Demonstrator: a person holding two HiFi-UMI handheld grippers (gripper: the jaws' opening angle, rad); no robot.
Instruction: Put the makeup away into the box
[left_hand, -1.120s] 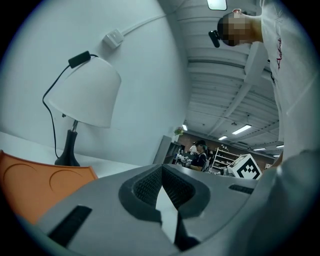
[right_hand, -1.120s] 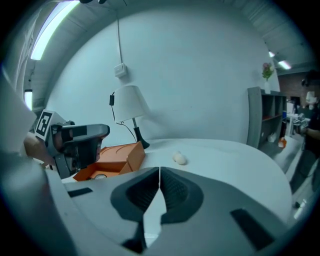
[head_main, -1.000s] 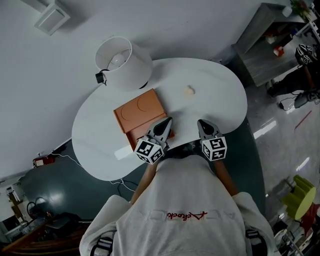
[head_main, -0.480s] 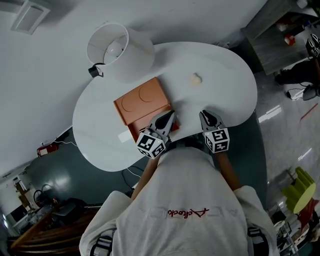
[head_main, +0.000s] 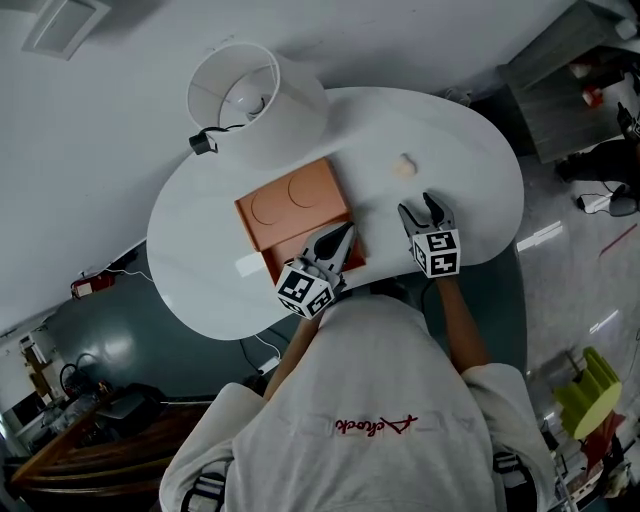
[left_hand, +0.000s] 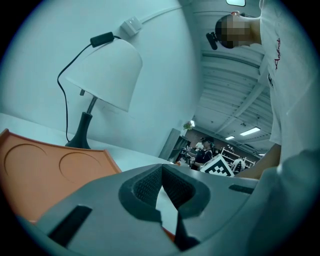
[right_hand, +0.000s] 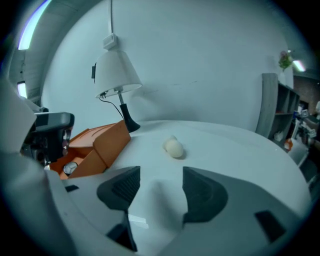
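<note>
A cream egg-shaped makeup sponge (head_main: 404, 167) (right_hand: 174, 148) lies on the white table (head_main: 460, 120). The orange box (head_main: 298, 207) (right_hand: 98, 146) stands open mid-table, and a small round item (right_hand: 70, 168) lies inside it. My right gripper (head_main: 425, 210) (right_hand: 160, 187) is open just short of the sponge; its jaws have just been opening, with nothing between them. My left gripper (head_main: 336, 243) (left_hand: 161, 174) is shut with nothing in it, over the box's near part, with the orange lid (left_hand: 45, 175) to its left.
A white table lamp (head_main: 260, 105) (left_hand: 102, 75) (right_hand: 114, 72) stands behind the box, its cord running off the table's back. The table's rounded front edge is close to the person's body. A grey shelf unit (head_main: 570, 60) stands off to the right on the floor.
My right gripper moved forward towards the sponge and went from shut to open. The left gripper stayed by the box.
</note>
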